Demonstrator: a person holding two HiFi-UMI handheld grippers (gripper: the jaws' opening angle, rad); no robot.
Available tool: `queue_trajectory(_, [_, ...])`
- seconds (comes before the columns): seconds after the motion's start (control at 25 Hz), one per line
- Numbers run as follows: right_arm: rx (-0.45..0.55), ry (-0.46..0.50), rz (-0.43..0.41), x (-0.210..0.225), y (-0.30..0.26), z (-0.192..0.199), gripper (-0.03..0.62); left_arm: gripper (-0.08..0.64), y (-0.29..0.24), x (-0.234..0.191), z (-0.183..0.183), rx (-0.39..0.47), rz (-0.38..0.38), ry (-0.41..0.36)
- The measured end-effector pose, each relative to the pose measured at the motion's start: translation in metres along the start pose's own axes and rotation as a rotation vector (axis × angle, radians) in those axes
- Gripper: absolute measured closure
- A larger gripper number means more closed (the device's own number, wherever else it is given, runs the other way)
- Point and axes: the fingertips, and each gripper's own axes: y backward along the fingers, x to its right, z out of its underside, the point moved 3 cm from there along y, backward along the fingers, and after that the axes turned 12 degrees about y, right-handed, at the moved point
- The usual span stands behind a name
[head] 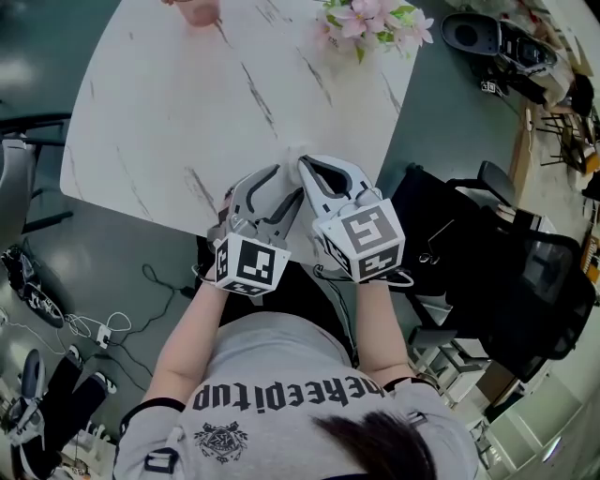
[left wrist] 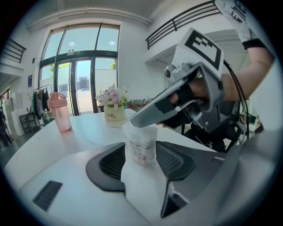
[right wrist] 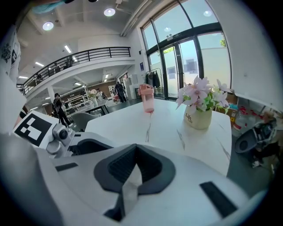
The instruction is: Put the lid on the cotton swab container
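A small white cotton swab container [left wrist: 140, 137] with a printed label stands upright on the white marble table [head: 187, 112] near its front edge. My left gripper [left wrist: 140, 152] is shut on it, one dark pad against each side. In the left gripper view my right gripper [left wrist: 146, 118] reaches in from the right, its jaw tips resting on the container's top. Seen in its own view, the right gripper [right wrist: 135, 150] has its pads together with nothing visible between them. In the head view the left gripper [head: 289, 180] and right gripper [head: 307, 167] meet tip to tip and hide the container.
A pink bottle [head: 197, 9] stands at the table's far side, and a pot of pink flowers [head: 370, 21] at the far right. A black chair [head: 506, 272] is to my right. Cables and shoes lie on the floor at the left.
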Motion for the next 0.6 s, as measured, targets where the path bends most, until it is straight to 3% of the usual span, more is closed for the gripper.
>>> queue_trajectory(0.2, [0.03,-0.018,0.011,-0.001,0.0,-0.005,0.58,0.364,0.013,-0.006,-0.007,0.033,-0.004,0.003])
queue_trajectory(0.36, [0.054,-0.058,0.03,-0.004,0.002,-0.01,0.581,0.472,0.027,-0.014,-0.018,0.08,-0.012,0.002])
queue_trajectory(0.6, [0.098,-0.131,0.085,-0.009,0.009,-0.017,0.581,0.538,0.036,-0.02,-0.032,0.09,0.062,-0.011])
